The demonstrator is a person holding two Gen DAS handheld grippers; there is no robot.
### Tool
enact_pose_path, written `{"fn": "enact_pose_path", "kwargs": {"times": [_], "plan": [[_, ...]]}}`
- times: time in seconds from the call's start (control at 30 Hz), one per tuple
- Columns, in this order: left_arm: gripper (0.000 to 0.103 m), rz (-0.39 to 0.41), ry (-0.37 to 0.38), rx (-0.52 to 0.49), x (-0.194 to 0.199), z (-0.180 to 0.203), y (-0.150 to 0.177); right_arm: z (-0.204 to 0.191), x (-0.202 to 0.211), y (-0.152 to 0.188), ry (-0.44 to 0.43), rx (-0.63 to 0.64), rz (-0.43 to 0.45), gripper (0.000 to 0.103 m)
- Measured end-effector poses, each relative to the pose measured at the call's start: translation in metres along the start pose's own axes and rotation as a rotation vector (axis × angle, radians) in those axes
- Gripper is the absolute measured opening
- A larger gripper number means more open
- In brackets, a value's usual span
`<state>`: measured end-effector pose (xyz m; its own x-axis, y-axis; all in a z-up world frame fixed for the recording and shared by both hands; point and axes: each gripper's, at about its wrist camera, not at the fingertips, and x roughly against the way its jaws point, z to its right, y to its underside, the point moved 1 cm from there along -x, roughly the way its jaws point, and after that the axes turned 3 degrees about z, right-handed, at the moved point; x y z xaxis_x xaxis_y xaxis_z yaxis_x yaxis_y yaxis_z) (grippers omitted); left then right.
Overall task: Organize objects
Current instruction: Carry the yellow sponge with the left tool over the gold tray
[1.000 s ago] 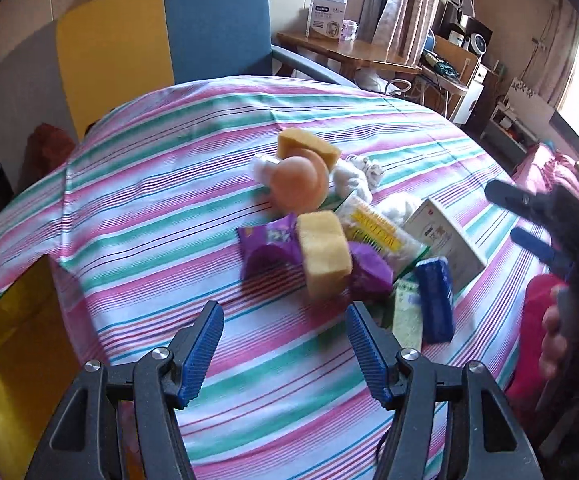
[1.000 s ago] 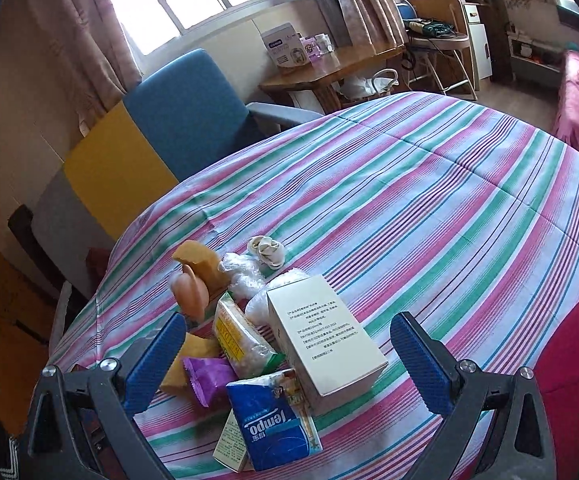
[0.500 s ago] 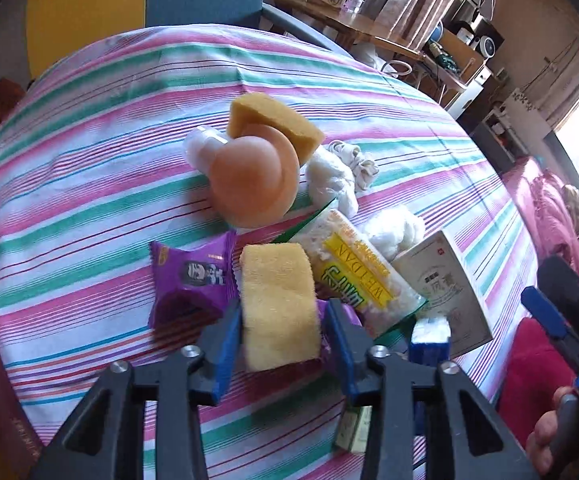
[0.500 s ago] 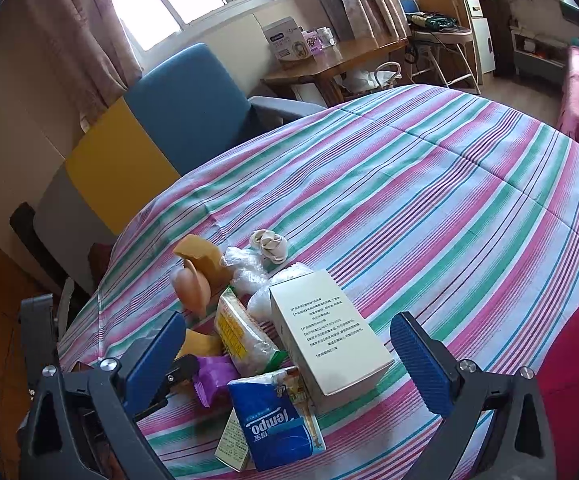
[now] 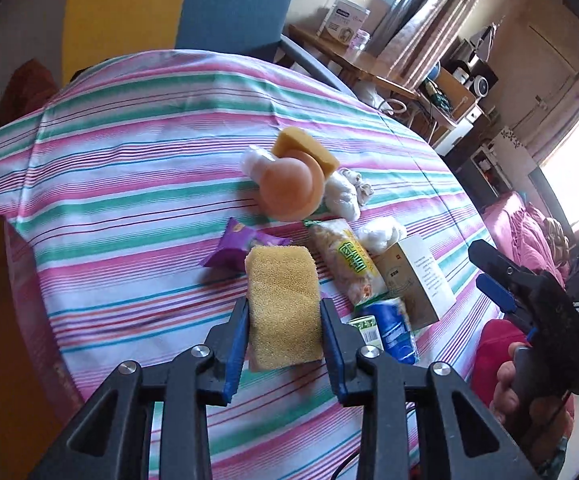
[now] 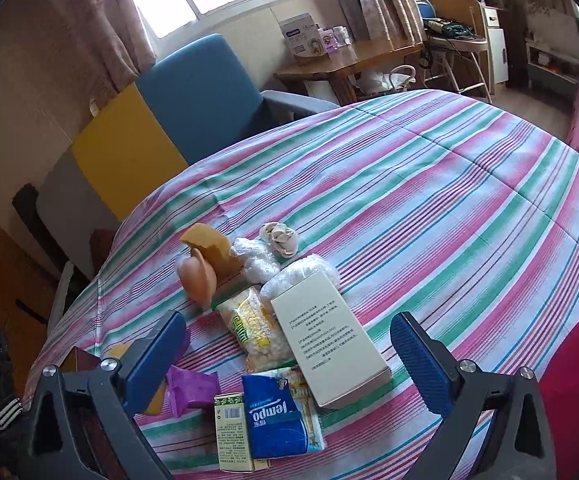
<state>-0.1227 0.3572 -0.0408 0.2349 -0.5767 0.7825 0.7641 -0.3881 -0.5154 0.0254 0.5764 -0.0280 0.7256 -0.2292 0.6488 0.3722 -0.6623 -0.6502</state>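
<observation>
The left gripper (image 5: 282, 326) has just been closing, and its blue pads now press both long sides of a yellow sponge (image 5: 281, 304), whose near end is cut off from view behind the jaws; whether the sponge hangs clear of the striped tablecloth (image 5: 129, 168) or touches it cannot be told. Just beyond the sponge lies a purple snack packet (image 5: 235, 246), partly covered by it. Farther back a peach-coloured round object (image 5: 289, 190) leans against a second, darker sponge (image 5: 309, 146); what the round object is cannot be made out. Beside it sit crumpled clear plastic bags (image 6: 257, 258) and a small knotted beige bundle (image 6: 281, 238), too small to identify. A clear snack bag with a yellow-green label (image 6: 255, 330) lies touching a white carton (image 6: 327, 350) printed with text too fine to read. In front of those, a blue Tempo tissue pack (image 6: 281, 420) rests beside a small green-and-white box (image 6: 233, 434), its lower edge overlapped by the tissue pack. The right gripper (image 6: 297, 364) hovers with its jaws spread wide over this pile, nothing between them; in the left wrist view it appears at the right edge, with the fingers (image 5: 507, 384) of the person's hand partly cut off. At the left margin a brown-orange surface (image 5: 5, 320) is only partly in view and unclear.
</observation>
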Motion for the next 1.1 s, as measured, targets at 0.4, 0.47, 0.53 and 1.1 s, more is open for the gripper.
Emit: {"fn": "enact_pose_path", "kwargs": {"times": [0.4, 0.47, 0.53, 1.1], "plan": [[0.034, 0.136, -0.040, 0.027, 0.099, -0.048, 0.028, -0.044, -0.017, 0.022, -0.141, 0.187, -0.136, 0.089], [0.034, 0.153, -0.074, 0.047, 0.120, -0.070, 0.034, -0.045, -0.019, 0.024, -0.143, 0.195, -0.151, 0.085], [0.034, 0.168, -0.128, 0.080, 0.142, -0.099, 0.041, -0.047, -0.020, 0.027, -0.153, 0.212, -0.174, 0.082], [0.034, 0.155, -0.483, 0.301, 0.169, -0.294, 0.074, -0.117, -0.060, 0.074, -0.137, 0.554, -0.330, 0.071]]}}
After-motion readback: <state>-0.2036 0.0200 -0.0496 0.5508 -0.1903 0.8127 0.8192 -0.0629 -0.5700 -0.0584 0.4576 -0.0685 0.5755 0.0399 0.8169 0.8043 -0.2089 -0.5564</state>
